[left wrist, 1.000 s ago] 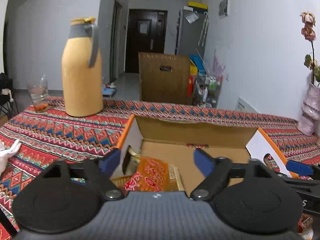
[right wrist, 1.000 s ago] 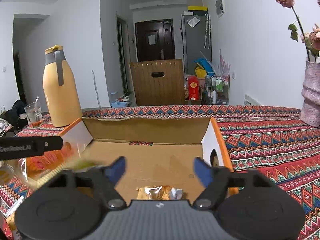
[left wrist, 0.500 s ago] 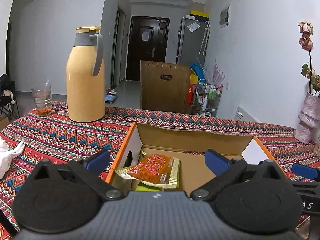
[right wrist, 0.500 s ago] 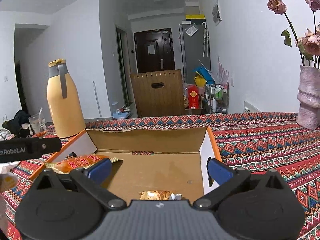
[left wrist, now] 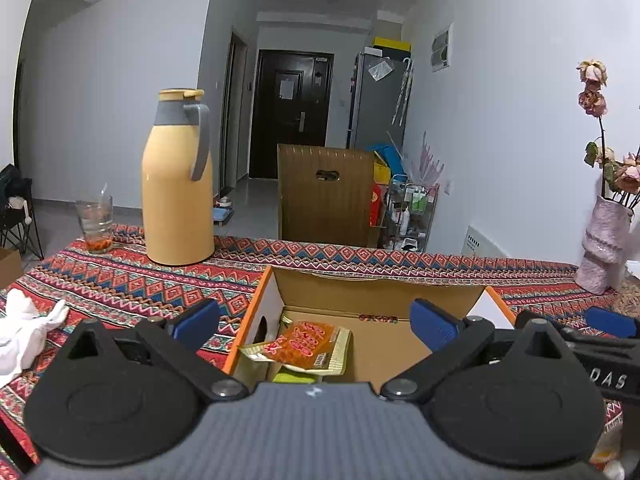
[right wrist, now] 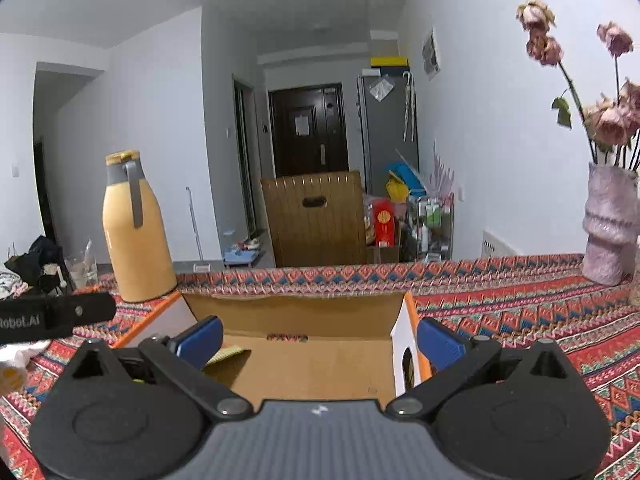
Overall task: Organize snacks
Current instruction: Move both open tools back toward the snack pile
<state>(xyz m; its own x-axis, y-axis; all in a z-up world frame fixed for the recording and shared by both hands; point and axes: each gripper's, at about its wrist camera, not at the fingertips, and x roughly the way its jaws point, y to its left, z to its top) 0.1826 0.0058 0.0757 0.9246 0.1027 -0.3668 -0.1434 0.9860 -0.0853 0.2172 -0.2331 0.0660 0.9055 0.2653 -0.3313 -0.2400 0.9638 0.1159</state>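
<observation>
sitting in the left end of the cardboard box (left wrist: pixel 380 292), an orange snack packet (left wrist: pixel 306 344) rests atop a green one, so part looks done; both the left gripper (left wrist: pixel 314 320) and right gripper (right wrist: pixel 318 338) hang spread and empty above it; any remaining snacks are out of view.

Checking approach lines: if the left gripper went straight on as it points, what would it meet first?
Probably the orange snack packet lying inside the open cardboard box, below and between the left gripper's open fingers; depth is unclear, so it might pass over it to the box's far wall.

"DAS" and "Robot.AI" on tool (left wrist: pixel 608 378) bodies.
</observation>
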